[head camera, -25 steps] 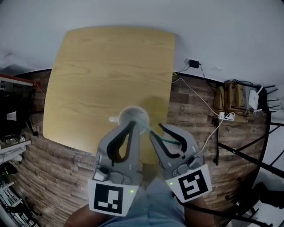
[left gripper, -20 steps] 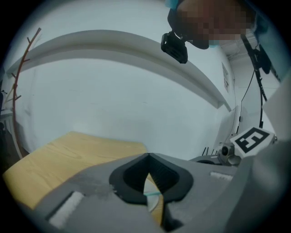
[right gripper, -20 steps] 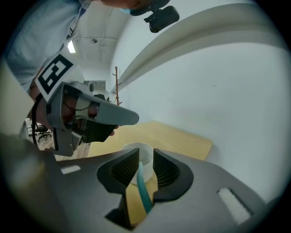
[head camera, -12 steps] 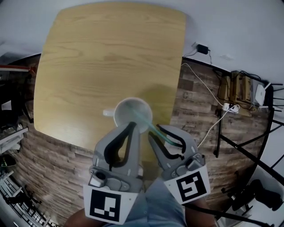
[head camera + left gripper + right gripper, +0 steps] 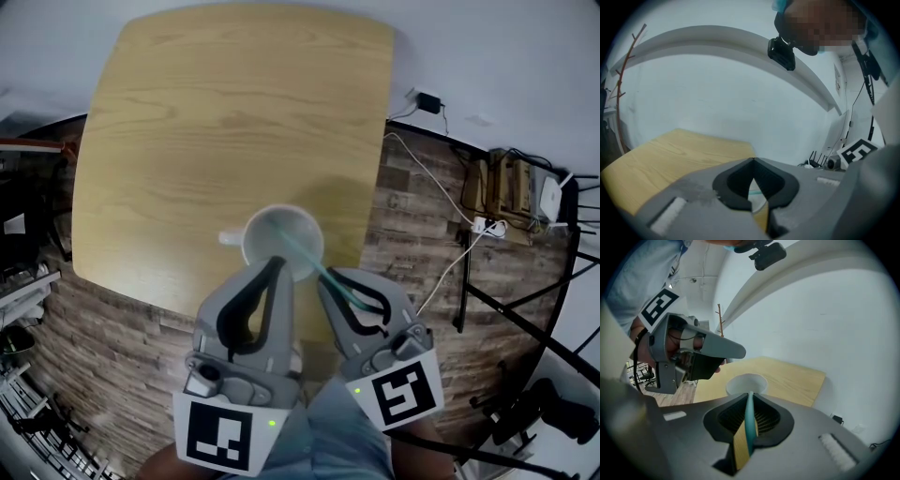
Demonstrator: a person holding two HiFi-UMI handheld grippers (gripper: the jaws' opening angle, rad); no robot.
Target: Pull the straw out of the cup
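Near the tabletop's (image 5: 234, 122) front edge, toward its right corner, we see the right gripper (image 5: 330, 275) with its jaws nearly together on the teal straw (image 5: 305, 258). In the right gripper view the straw (image 5: 750, 423) runs straight up the narrow gap between the jaws of that gripper (image 5: 750, 392), and both pads press on it. These jaws have just been closing. The left gripper (image 5: 277, 261) has its jaw tips together, and in the left gripper view nothing sits between them (image 5: 752, 159). Its tip lies over the near rim of the white cup (image 5: 258, 225) in the head view, and we cannot tell whether it touches the cup.

Compared with half a second ago, the right jaws stood wider, loose around the straw, and now they pinch it. The cup sits in the same spot on the tabletop and the left gripper looks unchanged. Against a second ago, both grippers reach further over the cup's near rim.

The straw leans out of the cup over its near right rim, its lower end inside the cup and its upper part caught in the right gripper just off the rim. The cup (image 5: 736, 383) stands upright just ahead of the right jaws, its handle pointing left.
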